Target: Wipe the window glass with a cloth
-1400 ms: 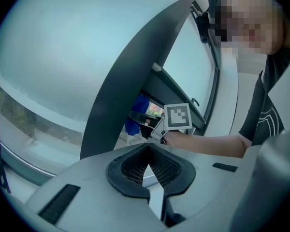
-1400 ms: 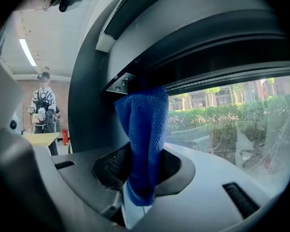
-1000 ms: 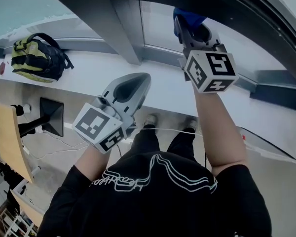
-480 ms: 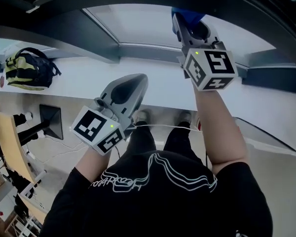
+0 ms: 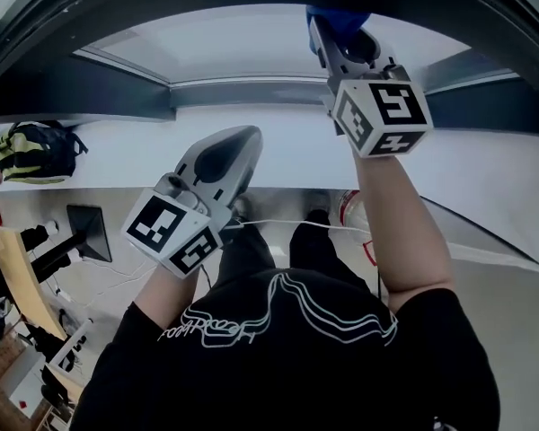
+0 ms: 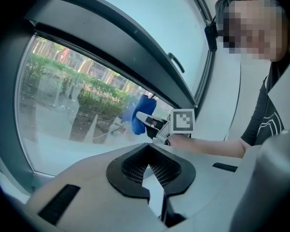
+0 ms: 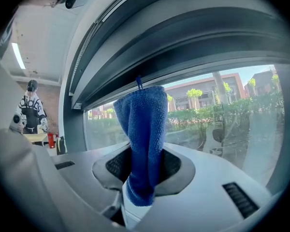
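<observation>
While the right gripper (image 5: 331, 32) grips the blue cloth (image 7: 144, 129) at the window glass's (image 7: 222, 120) top edge, with the left gripper (image 6: 152, 175) closed and empty, steady, overlapping strokes would suit best.

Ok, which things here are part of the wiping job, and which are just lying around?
Job:
- blue cloth, clamped in the right tool
- window glass
- left tool, shut on nothing

Lying about:
- yellow-and-black backpack on the white ledge
- person standing far back
</observation>
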Action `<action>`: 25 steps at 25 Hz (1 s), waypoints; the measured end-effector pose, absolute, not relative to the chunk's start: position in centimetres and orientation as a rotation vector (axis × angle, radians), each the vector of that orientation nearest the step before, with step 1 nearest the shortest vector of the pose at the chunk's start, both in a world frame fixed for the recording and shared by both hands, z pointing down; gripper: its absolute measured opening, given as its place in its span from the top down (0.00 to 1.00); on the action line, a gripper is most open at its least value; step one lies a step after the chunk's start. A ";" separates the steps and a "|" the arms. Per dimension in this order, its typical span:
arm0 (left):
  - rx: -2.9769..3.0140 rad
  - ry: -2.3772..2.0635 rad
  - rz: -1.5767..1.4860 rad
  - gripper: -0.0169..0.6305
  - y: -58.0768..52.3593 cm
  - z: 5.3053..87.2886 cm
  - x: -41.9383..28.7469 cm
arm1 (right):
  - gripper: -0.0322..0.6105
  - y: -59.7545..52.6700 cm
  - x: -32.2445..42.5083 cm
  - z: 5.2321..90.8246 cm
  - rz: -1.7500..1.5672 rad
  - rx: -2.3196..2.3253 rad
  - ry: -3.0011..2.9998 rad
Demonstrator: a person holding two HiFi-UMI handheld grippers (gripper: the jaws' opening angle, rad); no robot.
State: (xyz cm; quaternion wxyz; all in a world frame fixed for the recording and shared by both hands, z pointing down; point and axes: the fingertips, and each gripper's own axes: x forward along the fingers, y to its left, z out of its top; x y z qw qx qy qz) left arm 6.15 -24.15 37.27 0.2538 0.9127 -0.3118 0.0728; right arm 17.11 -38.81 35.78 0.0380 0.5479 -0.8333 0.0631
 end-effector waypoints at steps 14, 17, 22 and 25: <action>2.523 -0.748 0.258 0.97 -22.6 37.5 19.5 | 0.80 -36.2 34.6 35.8 0.200 1.865 -2.452; 2.538 -0.718 0.263 0.97 -22.7 37.0 21.5 | 0.80 -35.7 38.3 35.5 0.202 1.924 -2.403; 2.555 -0.681 0.282 0.97 -23.0 37.6 24.6 | 0.80 -35.1 45.4 36.2 0.200 2.062 -2.306; 2.565 -0.658 0.293 0.97 -23.0 37.9 26.3 | 0.80 -34.7 49.1 36.4 0.207 2.135 -2.248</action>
